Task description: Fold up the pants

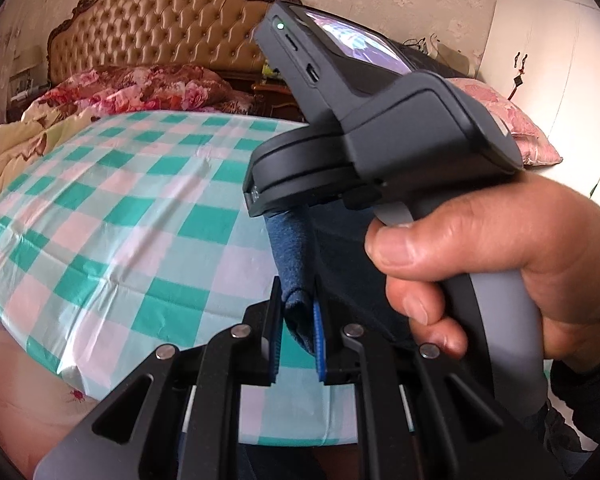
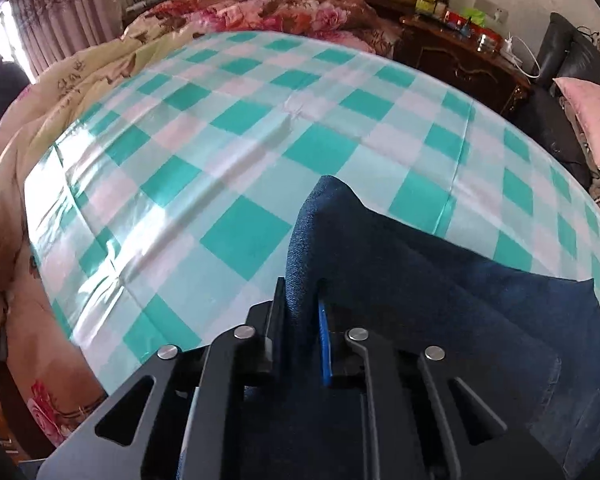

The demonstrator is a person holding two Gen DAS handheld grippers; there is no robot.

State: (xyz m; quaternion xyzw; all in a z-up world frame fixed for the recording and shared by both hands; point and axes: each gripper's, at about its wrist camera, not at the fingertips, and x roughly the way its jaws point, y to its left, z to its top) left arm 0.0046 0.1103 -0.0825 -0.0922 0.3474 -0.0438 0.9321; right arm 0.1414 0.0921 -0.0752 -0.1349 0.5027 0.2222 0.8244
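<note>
Your black two-finger left gripper [image 1: 298, 312] has blue ribbed pads [image 1: 319, 340] and silver round rivets [image 1: 240, 332]; your bare hand [image 1: 500, 264] has a dark sleeve [image 1: 580, 392].

Left gripper [image 1: 297, 304] pinches blue pants [image 1: 290, 256] (checked cloth [image 1: 140, 208] below).

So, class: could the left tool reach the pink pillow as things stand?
Probably not. The left tool is shut on the pants, and the right tool's body and the hand holding it sit between it and the pink pillow.
</note>
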